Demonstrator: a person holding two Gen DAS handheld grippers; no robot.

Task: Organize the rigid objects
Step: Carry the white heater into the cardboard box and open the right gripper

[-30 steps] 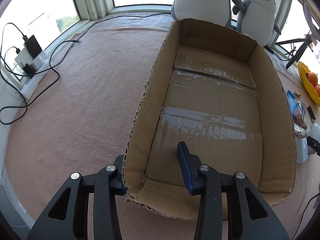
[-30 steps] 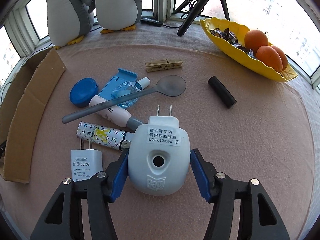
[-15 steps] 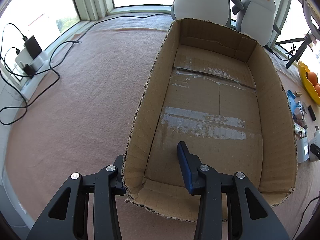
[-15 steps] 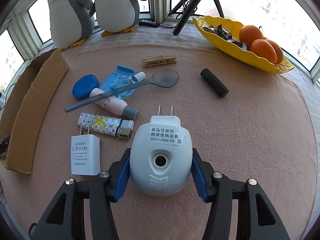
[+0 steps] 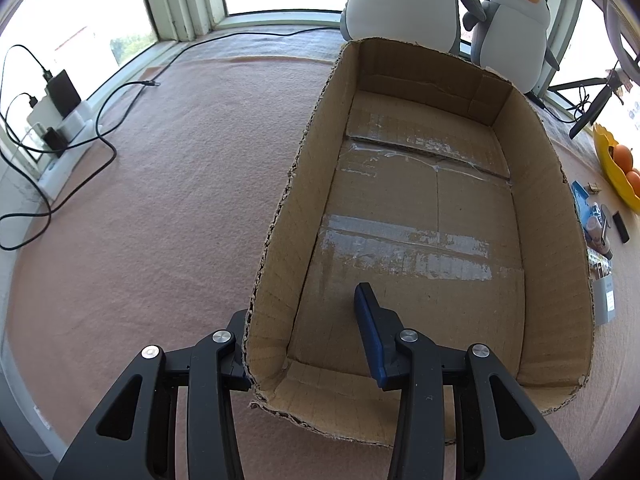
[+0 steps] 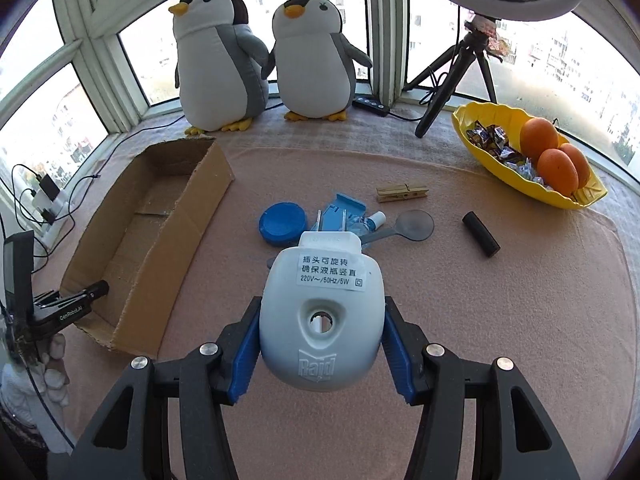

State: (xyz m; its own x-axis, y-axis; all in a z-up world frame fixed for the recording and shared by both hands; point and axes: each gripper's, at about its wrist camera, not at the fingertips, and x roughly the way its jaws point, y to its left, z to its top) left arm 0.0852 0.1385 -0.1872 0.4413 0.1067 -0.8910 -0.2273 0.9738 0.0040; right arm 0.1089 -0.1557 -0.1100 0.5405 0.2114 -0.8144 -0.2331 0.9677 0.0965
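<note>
**Plug-in lifted, box waiting to its left**

Nearest to me, the right gripper [image 6: 320, 344] has its two blue pads pressed against the sides of the white plug-in [image 6: 320, 316], so the fingers are closed about as wide as that body and hold it above the mat. The shell is smooth and rounded and narrows toward the bottom, so I judge it could squirm or slide out of the pads if the swing toward the box is quick. Its prongs point away from the gripper and could catch the box wall if the carry is low.

The writing on the plug-in is clear: "Raid" moulded near the bottom, and a white label with three lines, the Chinese "插头可旋转", "确保液瓶竖直", then "220V~/50Hz/5W".

Left of the plug-in, the left gripper [image 5: 304, 344] straddles the near corner of the box [image 5: 536, 240], one finger outside the wall and one inside, with a wide gap between them; they do not pinch the cardboard. That means the box is not really held, and a bump from the incoming plug-in could shove it. The gripper's arm reads "GenRobot.AI".

Beyond the plug-in lie a blue lid [image 6: 282, 224], a spoon [image 6: 412, 226], a peg [image 6: 402, 193] and a black tube [image 6: 481, 234], not yet boxed. The box itself has nothing in it.
</note>
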